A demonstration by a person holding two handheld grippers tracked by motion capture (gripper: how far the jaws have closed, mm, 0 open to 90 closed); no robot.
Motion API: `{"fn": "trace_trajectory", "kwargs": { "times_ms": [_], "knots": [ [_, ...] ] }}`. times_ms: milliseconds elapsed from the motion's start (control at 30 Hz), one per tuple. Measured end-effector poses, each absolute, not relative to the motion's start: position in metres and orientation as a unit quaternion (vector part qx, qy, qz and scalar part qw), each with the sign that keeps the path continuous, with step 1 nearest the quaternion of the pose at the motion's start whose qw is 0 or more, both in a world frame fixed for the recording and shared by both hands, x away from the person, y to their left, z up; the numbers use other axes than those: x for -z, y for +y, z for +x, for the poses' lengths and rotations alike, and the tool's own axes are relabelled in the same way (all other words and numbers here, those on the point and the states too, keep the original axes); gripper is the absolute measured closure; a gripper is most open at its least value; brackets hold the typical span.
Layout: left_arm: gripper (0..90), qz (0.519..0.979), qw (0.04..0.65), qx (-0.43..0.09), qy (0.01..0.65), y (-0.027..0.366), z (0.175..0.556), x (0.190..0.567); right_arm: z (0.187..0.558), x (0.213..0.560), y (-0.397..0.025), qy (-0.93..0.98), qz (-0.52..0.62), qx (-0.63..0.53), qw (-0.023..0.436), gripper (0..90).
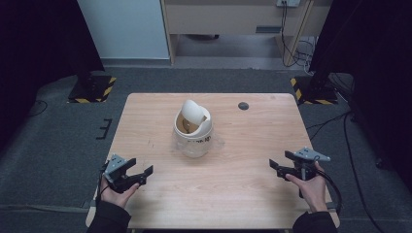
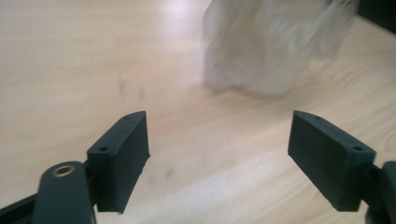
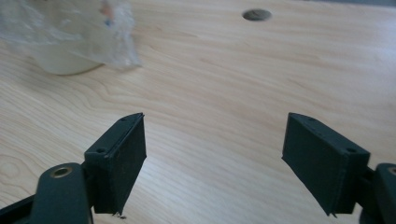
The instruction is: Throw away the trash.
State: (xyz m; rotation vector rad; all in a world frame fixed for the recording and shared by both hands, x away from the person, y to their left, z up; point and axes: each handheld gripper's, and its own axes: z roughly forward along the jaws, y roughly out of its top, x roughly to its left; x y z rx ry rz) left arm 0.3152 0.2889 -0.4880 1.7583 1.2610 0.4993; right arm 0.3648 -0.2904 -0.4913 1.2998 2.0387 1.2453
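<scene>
The left gripper (image 1: 139,171) sits at the near left corner of the table (image 1: 252,194), held in the person's left hand (image 1: 116,191), its jaws spread wide with nothing between them. In the left gripper view the same gripper (image 2: 218,154) shows bare wood between its two black pads, and beyond them, well apart, the crinkled clear plastic (image 2: 275,44) that wraps the lower part of the small white bin (image 2: 275,79).

The right gripper (image 1: 280,163) is at the near right side of the table, held in the right hand (image 1: 311,187) — jaws likewise wide apart and empty. Its own view has the right gripper (image 3: 212,154) over bare wood grain, with the bin's wrapped base (image 3: 65,60) far off to the upper left and the dark round hole (image 3: 257,15) in the tabletop further away.

In the high view the white bin (image 1: 193,131) stands upright in the middle of the table, slightly towards the far side, between the two grippers and well apart from both. Its rounded swing lid (image 1: 194,112) is tilted, leaving an opening through which a brown inside shows. Clear plastic (image 1: 216,143) bunches around its base. The dark hole (image 1: 243,106) lies to the right of the bin, near the far edge — grey carpet (image 1: 58,145) surrounds the table
</scene>
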Motion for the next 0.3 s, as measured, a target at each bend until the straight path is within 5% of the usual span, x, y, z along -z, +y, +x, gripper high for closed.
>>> {"fn": "trace_trajectory", "kwargs": {
  "times_ms": [300],
  "knots": [
    [15.1,0.732,0.356,-0.187,0.550,0.317,0.318,0.516,0.364,0.510,-0.317,0.723,0.519,-0.405,0.208,15.6]
  ]
}}
